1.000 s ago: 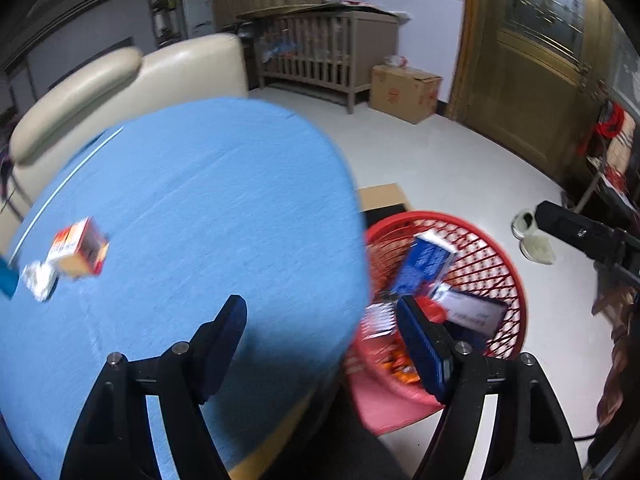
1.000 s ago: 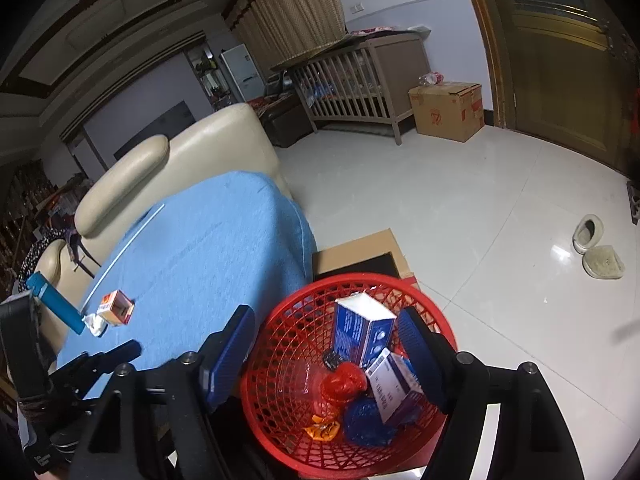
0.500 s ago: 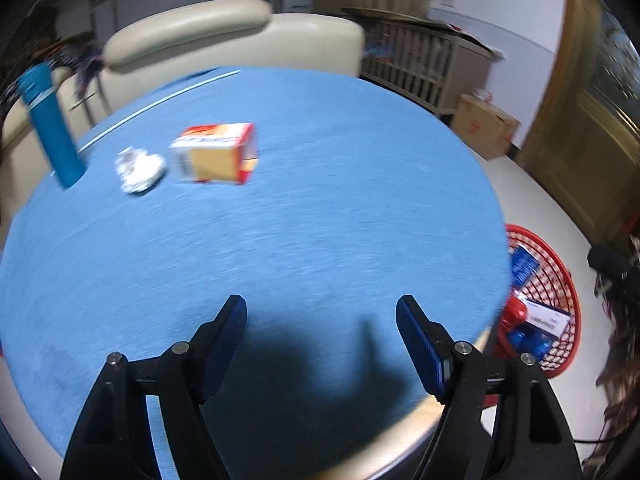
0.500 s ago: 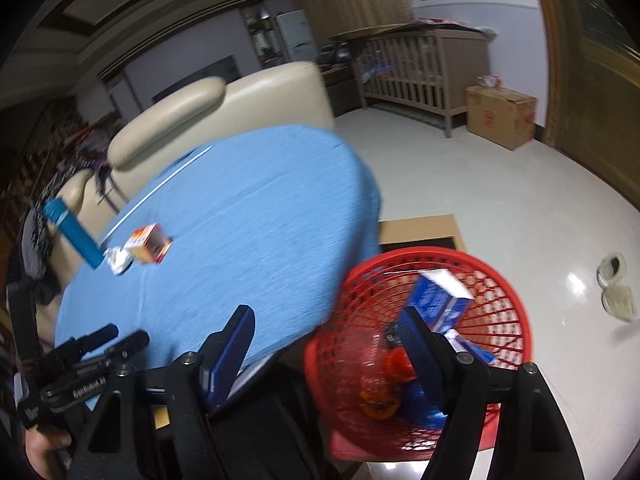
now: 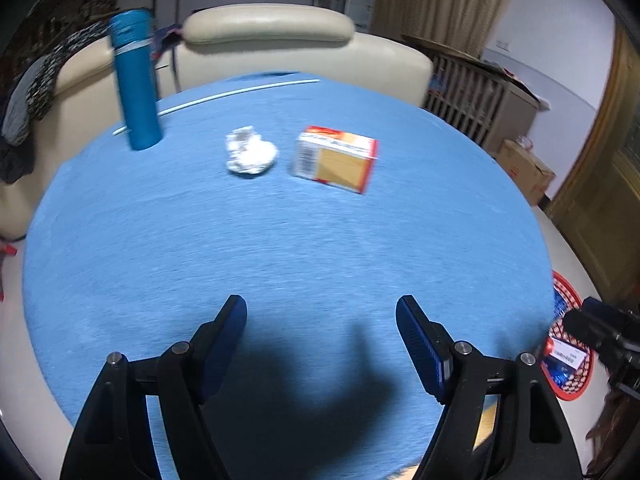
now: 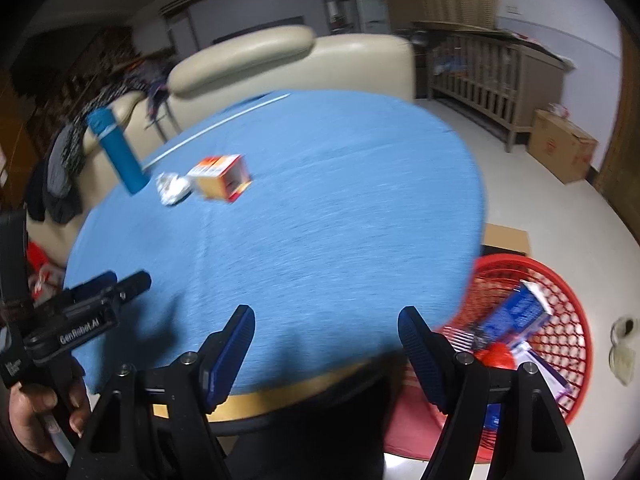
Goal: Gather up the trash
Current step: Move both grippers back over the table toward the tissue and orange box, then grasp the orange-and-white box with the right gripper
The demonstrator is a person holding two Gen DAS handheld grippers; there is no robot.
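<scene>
On the round blue table (image 5: 280,248) lie a crumpled white paper ball (image 5: 250,156) and an orange and white carton (image 5: 335,159), side by side at the far side. My left gripper (image 5: 320,320) hovers open over the table's near part, well short of both, nothing between its fingers. In the right wrist view the paper ball (image 6: 173,189) and carton (image 6: 221,177) sit far left. My right gripper (image 6: 326,330) is open and empty above the table's near edge. The red trash basket (image 6: 560,292), holding boxes and wrappers, stands on the floor to the right.
A tall blue bottle (image 5: 135,80) stands upright on the table left of the paper ball. A cream sofa (image 5: 280,40) backs the table. A wooden crib (image 6: 492,80) and a cardboard box (image 6: 564,148) stand by the far wall. Slippers (image 6: 622,344) lie on the white floor.
Both views have swung left from the red basket toward the table. The carton and paper ball now sit near the middle of the left wrist view. Both grippers stayed open.
</scene>
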